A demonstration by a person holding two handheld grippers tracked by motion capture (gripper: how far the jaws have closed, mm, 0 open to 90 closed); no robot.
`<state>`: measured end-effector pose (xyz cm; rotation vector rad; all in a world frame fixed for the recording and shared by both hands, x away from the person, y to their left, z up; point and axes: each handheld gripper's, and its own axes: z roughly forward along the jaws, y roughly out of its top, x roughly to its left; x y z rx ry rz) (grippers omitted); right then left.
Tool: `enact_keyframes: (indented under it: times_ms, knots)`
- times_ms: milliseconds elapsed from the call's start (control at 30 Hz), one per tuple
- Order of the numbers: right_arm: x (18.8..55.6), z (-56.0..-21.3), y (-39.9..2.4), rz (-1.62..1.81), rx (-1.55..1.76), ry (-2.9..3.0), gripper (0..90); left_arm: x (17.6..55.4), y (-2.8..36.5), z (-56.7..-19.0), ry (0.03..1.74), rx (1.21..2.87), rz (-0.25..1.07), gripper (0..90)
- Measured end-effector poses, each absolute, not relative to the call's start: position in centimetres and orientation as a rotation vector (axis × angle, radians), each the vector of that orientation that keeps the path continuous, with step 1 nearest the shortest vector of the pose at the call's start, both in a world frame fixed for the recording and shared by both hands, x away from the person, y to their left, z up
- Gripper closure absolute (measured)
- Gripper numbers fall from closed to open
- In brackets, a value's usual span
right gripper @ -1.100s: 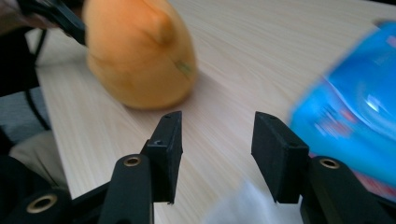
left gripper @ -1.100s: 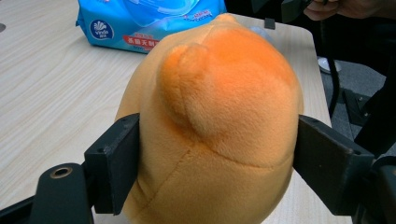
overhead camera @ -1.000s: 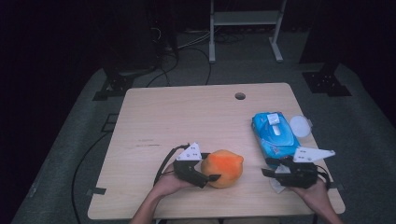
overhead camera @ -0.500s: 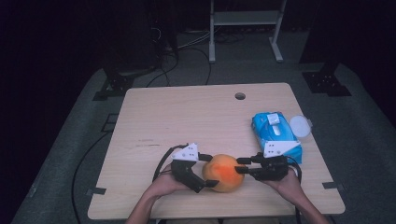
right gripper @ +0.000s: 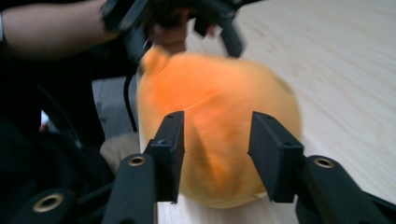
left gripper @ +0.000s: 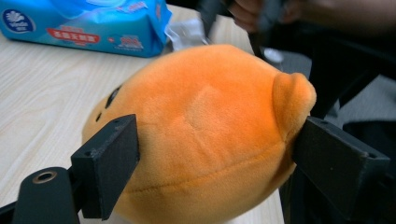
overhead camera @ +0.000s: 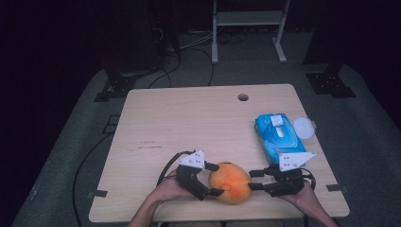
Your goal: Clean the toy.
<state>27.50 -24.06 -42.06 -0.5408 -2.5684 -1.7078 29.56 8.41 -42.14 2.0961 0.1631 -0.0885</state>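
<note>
Table's left half and far side free; wipes pack w/ lid blocks right edge.

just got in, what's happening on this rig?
A person works a round orange plush toy near the front edge of the wooden table. The left gripper clamps the toy from one side. The right gripper, jaws just opening, has its tips at the other side. A blue wet-wipes pack lies behind.
</note>
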Motion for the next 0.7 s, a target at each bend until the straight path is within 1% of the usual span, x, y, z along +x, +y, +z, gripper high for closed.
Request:
enact_keyframes:
  times_ms: [100,200,300,400,467,500,533,567,700]
  knots:
    - [28.2,-42.2,-24.5,-1.717,-0.589,-2.539,52.2,29.0,8.9,-42.2,0.138,2.116,-0.081,14.5]
    - [29.0,-42.8,-24.0,-1.64,-0.613,-2.548,50.0,28.9,9.8,-42.1,0.134,2.094,-0.106,14.2]
    - [29.1,-43.2,-22.9,-1.568,-0.566,-2.566,47.3,29.0,10.9,-42.1,0.194,2.049,-0.12,13.1]
    - [28.9,-43.3,-22.3,-1.556,-0.518,-2.551,43.8,29.2,11.2,-42.6,0.25,2.104,-0.114,13.1]
    - [28.7,-43.4,-22.0,-1.527,-0.496,-2.55,42.7,29.2,11.0,-43.1,0.265,2.157,-0.138,14.8]
    - [28.6,-43.5,-21.8,-1.512,-0.486,-2.547,42.7,29.2,10.8,-43.4,0.261,2.163,-0.171,17.0]
    - [28.5,-43.7,-21.6,-1.5,-0.475,-2.551,42.9,29.0,10.7,-43.6,0.257,2.169,-0.163,20.6]
    - [28.3,-43.8,-21.4,-1.484,-0.469,-2.56,43.9,28.9,10.6,-43.7,0.247,2.172,-0.158,22.6]
    - [28.0,-44.1,-21.2,-1.488,-0.47,-2.554,56.3,28.7,10.3,-43.3,0.25,2.149,-0.146,30.0]
